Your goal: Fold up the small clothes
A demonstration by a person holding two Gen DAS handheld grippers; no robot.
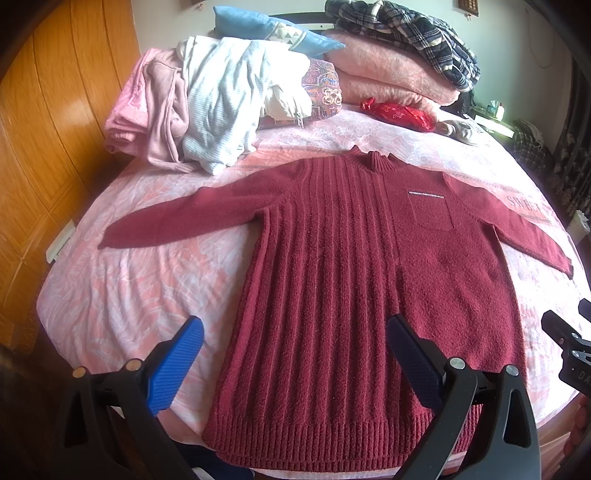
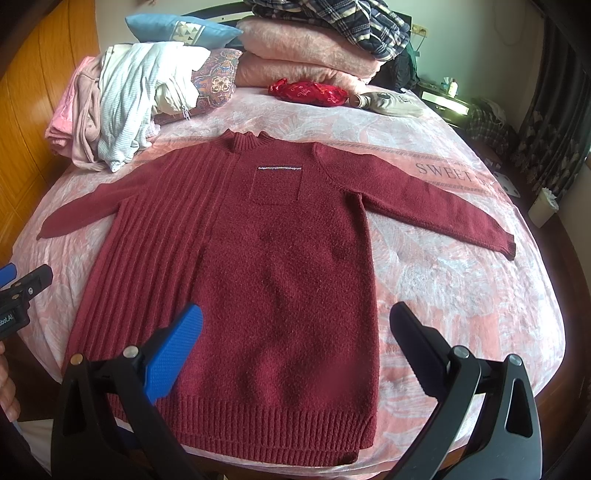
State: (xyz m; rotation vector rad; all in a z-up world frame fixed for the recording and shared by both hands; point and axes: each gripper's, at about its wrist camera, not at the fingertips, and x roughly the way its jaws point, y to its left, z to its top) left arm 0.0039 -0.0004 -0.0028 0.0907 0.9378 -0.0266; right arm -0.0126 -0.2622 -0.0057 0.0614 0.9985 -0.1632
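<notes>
A dark red knitted sweater (image 1: 332, 266) (image 2: 243, 258) lies flat, front up, on the pink bedspread (image 1: 122, 295) (image 2: 461, 280), both sleeves spread out and the hem nearest me. It has a chest pocket (image 2: 275, 184) and ribs down one half. My left gripper (image 1: 295, 332) hovers open above the sweater's lower ribbed half, holding nothing. My right gripper (image 2: 295, 317) hovers open over the lower plain half, also with nothing in it. Each gripper shows at the edge of the other's view.
A heap of pink and white clothes (image 1: 192, 110) (image 2: 114, 107) lies at the far left of the bed. Pillows, folded pink blankets (image 1: 391, 70) and a plaid garment (image 2: 343, 22) are stacked at the head. A red pouch (image 2: 308, 92) lies behind the collar. Wooden wardrobe (image 1: 48, 140) stands left.
</notes>
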